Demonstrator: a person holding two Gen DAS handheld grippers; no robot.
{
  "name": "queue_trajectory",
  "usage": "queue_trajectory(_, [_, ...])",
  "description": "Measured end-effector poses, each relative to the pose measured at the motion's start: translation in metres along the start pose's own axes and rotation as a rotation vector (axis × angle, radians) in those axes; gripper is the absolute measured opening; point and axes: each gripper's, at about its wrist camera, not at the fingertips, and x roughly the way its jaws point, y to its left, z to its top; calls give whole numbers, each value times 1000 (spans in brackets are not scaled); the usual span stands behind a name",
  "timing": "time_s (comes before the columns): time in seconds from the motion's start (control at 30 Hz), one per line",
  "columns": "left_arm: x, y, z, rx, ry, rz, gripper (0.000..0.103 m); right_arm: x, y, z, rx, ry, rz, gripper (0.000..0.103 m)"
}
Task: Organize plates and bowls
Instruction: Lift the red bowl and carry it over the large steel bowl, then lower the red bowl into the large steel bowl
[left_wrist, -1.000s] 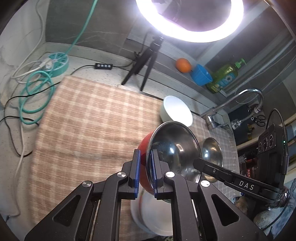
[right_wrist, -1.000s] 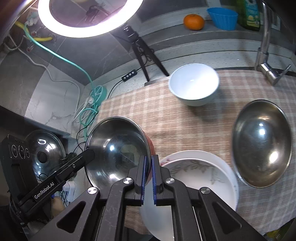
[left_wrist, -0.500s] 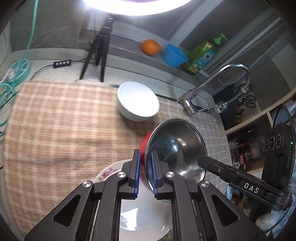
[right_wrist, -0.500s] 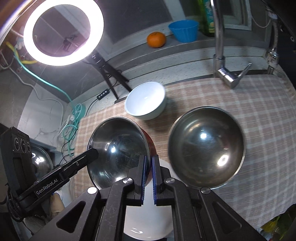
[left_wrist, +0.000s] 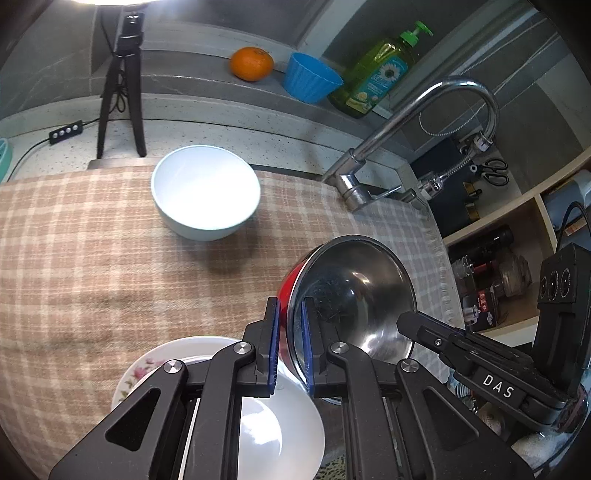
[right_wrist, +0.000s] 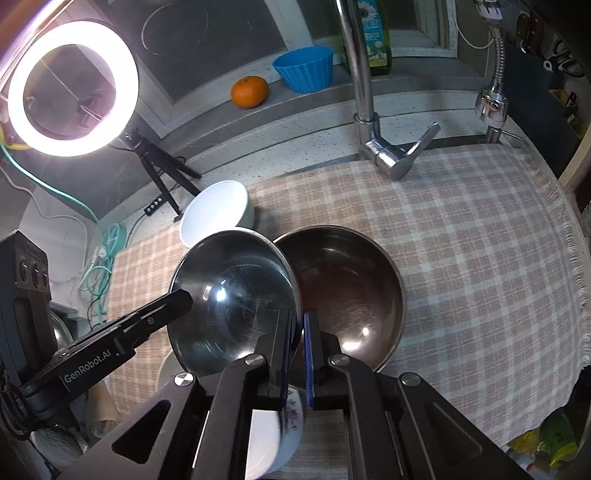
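Left tongs (left_wrist: 290, 345) clamped, right tongs (right_wrist: 297, 356) too (angled down)

A beige-and-white checked cloth (left_wrist: 92, 266) covers the bench. On it are a plain white ceramic bowl (left_wrist: 205, 192), a white plate with a pink floral rim (left_wrist: 140, 369), a dark steel bowl (right_wrist: 347, 291) and a red-outside steel bowl (left_wrist: 351, 295). Blue pads line each black hand-held gripper (left_wrist: 289, 345).
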Motion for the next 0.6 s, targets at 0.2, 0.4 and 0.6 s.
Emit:
queue_trajectory(0.2, [15,-12,2,28,30,3,9,6,-17,3,5,9,-34,6])
queue_trajectory(0.4, [30,-20,1,60,62,22,9,12,-28,6,6,11,-62,6])
queue_trajectory(0.6, [41,-24,-3,90,89,50,9,19,-33,5,-7,14,-87,6])
